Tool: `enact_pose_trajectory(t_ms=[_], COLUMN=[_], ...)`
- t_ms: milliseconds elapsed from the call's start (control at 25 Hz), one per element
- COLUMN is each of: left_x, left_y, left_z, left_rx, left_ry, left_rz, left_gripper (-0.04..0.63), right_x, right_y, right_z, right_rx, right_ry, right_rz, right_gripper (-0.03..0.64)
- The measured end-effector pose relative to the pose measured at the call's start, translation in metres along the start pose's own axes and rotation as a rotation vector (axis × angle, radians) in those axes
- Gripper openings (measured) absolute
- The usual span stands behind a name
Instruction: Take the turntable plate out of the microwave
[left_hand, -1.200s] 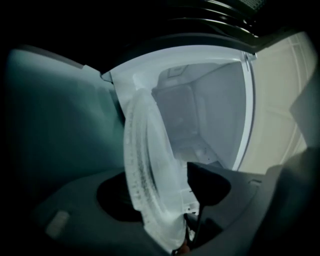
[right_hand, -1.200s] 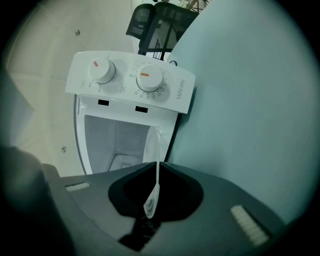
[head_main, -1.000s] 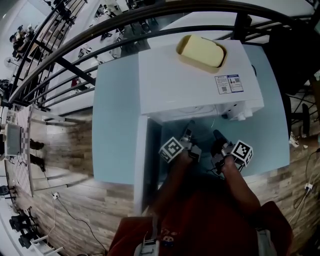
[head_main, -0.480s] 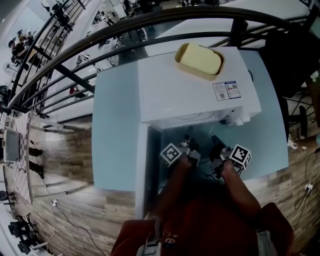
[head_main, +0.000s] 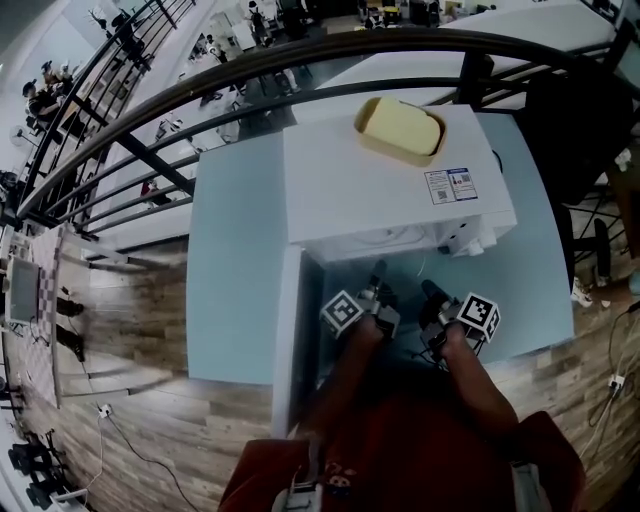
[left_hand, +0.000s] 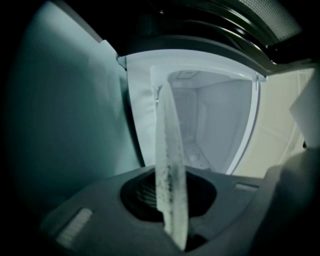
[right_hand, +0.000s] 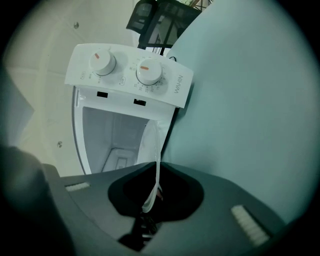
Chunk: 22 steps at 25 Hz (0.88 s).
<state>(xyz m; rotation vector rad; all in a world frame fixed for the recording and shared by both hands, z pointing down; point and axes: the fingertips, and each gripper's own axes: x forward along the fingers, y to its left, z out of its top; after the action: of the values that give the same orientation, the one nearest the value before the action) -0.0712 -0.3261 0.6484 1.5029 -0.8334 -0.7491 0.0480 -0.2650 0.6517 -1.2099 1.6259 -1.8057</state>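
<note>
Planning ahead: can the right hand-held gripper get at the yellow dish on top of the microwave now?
Probably not yet: the right hand-held gripper is shut on the turntable plate at the microwave opening. The yellow dish sits uncovered on top, so with the plate set down the way looks free.

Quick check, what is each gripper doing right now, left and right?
Left gripper: jaws have just been closing, now shut on the turntable plate edge.
Right gripper: shut on the same plate's rim.
</note>
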Motion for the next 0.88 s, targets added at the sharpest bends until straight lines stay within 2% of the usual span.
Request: enact_pose_trajectory(t_ms=[120, 400, 560, 880], left_x=[-0.004, -0.02, -0.03, -0.052], left_y=[-0.003, -0.003, -0.009, -0.021], left_z=[-0.003, -0.01, -0.013, -0.028], left_rx=[-0.018, -0.041, -0.025, -0.001], left_ry=[0.0, -0.005, -0.003, -0.015], left_rz=[-0.021, 0.009, 0.007, 0.013], left_gripper=[0.023, 0.021, 0.021, 0.021], right_x=[-0.011, -0.051, -0.069, -0.083], right_y=[0.001, -0.009, -0.007, 0.005], right_z=[-0.006, -0.007, -0.003, -0.002], right_rx=[-0.027, -0.002, -0.012, -0.128], right_ry=[-0.003, -0.074, -0.106, -0.075], right_rz=[-0.015, -0.016, -0.015, -0.016], right_gripper=[0.02, 0.018, 0.017, 0.0])
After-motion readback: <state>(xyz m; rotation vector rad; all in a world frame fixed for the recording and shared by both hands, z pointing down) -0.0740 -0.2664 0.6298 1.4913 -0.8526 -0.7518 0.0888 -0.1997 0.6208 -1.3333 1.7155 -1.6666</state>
